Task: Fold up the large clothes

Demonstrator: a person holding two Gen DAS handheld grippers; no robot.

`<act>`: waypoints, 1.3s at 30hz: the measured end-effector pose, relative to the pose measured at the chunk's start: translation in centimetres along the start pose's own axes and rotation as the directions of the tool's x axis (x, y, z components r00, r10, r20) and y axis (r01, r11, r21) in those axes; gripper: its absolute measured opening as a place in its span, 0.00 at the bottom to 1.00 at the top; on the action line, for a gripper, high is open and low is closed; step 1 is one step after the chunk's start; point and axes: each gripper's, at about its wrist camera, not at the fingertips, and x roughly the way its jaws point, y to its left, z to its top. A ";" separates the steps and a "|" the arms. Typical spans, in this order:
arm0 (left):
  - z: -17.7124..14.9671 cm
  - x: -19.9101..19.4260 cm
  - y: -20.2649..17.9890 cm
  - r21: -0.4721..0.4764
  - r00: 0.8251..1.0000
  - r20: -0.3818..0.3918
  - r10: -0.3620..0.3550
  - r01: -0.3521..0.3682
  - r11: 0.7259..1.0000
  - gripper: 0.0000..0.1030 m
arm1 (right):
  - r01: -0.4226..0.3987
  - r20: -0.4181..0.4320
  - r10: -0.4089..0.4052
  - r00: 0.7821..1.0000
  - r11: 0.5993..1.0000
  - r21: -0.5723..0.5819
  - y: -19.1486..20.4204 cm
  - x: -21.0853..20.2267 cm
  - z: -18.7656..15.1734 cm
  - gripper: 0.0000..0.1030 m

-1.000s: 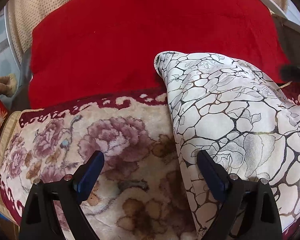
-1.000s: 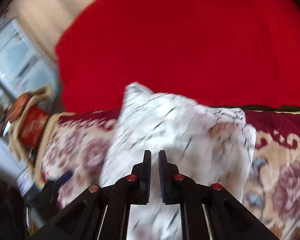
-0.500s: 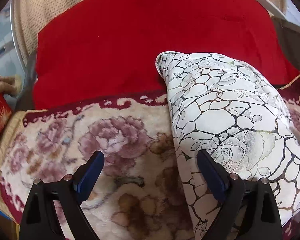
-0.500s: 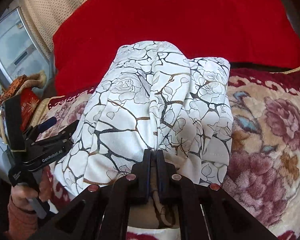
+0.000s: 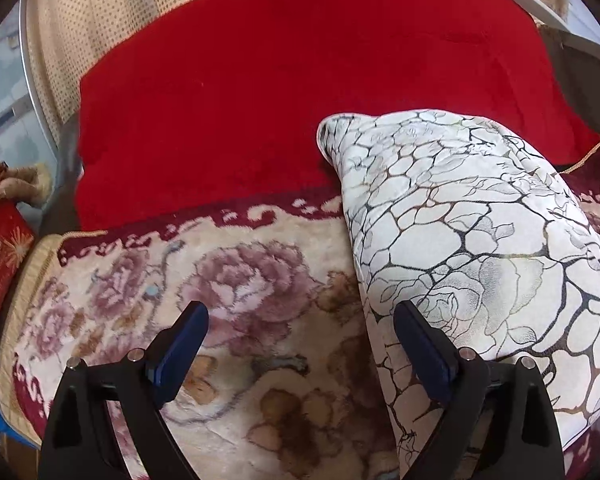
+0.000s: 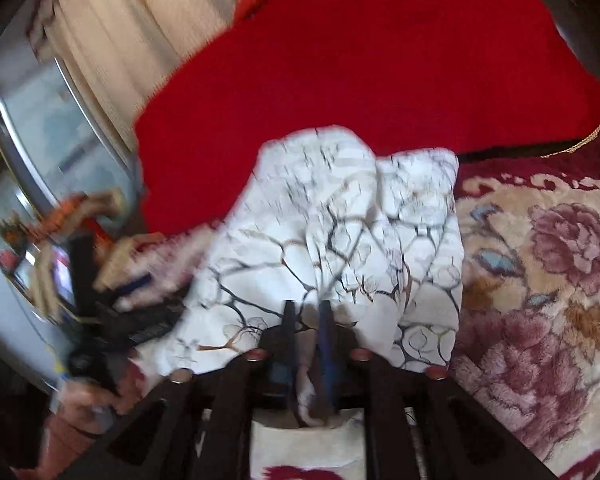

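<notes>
1. Half a second ago the right gripper (image 6: 307, 322) was pinched shut on a fold of the white patterned garment (image 5: 480, 240); now its jaws are opening, with a bunch of that cloth between them but a gap showing at the pads.
2. That garment, white with a dark branching rose print, lies folded into a thick bundle on the floral blanket (image 5: 236, 280), its far corner reaching onto the red blanket (image 5: 300, 92) behind.
3. In the right wrist view, which is motion-blurred, the bundle fills the middle and runs up from the gripper toward the red blanket.
4. Wide open and holding nothing, the left gripper (image 5: 300, 328) hovers over the floral blanket; its right finger (image 5: 424, 352) is at the garment's left edge, its left finger over bare blanket.
5. Left of the bundle in the right wrist view, a person's hand (image 6: 88, 400) holds the left gripper's handle.
6. Beyond the blankets hangs a cream dotted curtain (image 5: 100, 12).
</notes>
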 end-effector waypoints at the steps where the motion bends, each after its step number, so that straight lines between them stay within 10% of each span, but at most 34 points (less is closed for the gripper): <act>1: 0.1 -0.2 0.0 0.007 1.000 0.007 0.008 -0.008 1.000 0.91 | -0.018 0.031 0.017 0.999 1.000 0.015 -0.2 -1.0 0.1 0.59; 2: 0.2 -0.4 0.0 0.012 1.000 0.014 0.014 -0.014 1.000 0.91 | -0.029 0.066 0.026 0.997 0.999 0.032 -0.3 -1.6 0.4 0.94; 3: 0.2 -0.7 0.0 0.017 0.999 0.026 0.018 -0.019 1.000 0.91 | -0.027 0.122 0.021 0.992 0.999 0.047 -0.6 -2.5 0.6 0.96; 39: 1.5 -1.6 1.1 0.044 0.996 0.069 0.047 -0.050 0.998 0.91 | -0.013 0.032 0.009 0.999 0.990 0.144 -4.3 0.3 3.3 0.96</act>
